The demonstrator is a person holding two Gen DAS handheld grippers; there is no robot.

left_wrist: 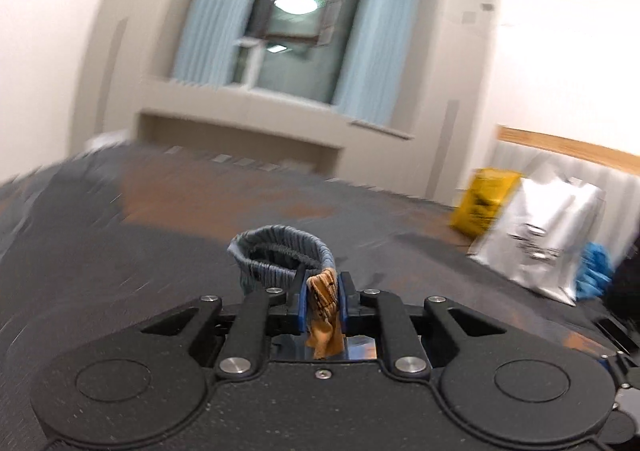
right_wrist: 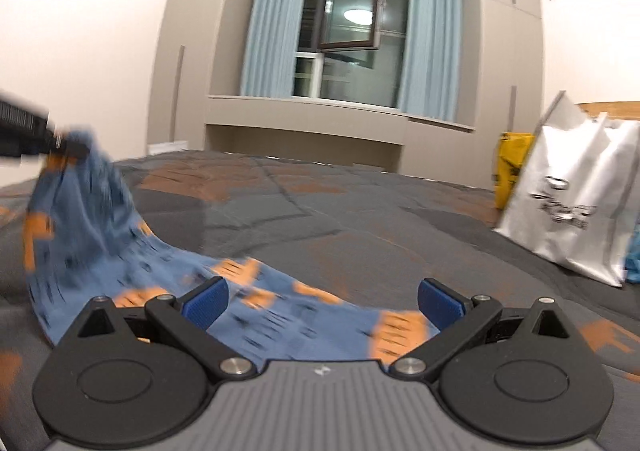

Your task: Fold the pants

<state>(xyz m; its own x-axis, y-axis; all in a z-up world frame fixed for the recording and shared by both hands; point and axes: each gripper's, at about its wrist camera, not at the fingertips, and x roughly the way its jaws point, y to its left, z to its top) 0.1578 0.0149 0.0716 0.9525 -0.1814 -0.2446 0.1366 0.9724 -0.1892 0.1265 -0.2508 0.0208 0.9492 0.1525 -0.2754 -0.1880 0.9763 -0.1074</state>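
The pants (right_wrist: 92, 227) are blue with orange patches and lie on the bed, one end lifted at the left of the right wrist view. My left gripper (left_wrist: 323, 291) is shut on the pants' fabric; an orange fold sits between its blue pads and the grey elastic waistband (left_wrist: 280, 255) loops just beyond them. That gripper also shows in the right wrist view (right_wrist: 60, 147), holding the raised end. My right gripper (right_wrist: 322, 301) is open and empty, its blue pads (right_wrist: 208, 301) spread just above the flat part of the pants.
A grey and orange quilt (right_wrist: 360, 219) covers the bed. A white shopping bag (right_wrist: 572, 203) and a yellow bag (right_wrist: 512, 167) stand at the right, with something blue (left_wrist: 596, 271) beside them. A window with blue curtains (right_wrist: 276, 23) is on the far wall.
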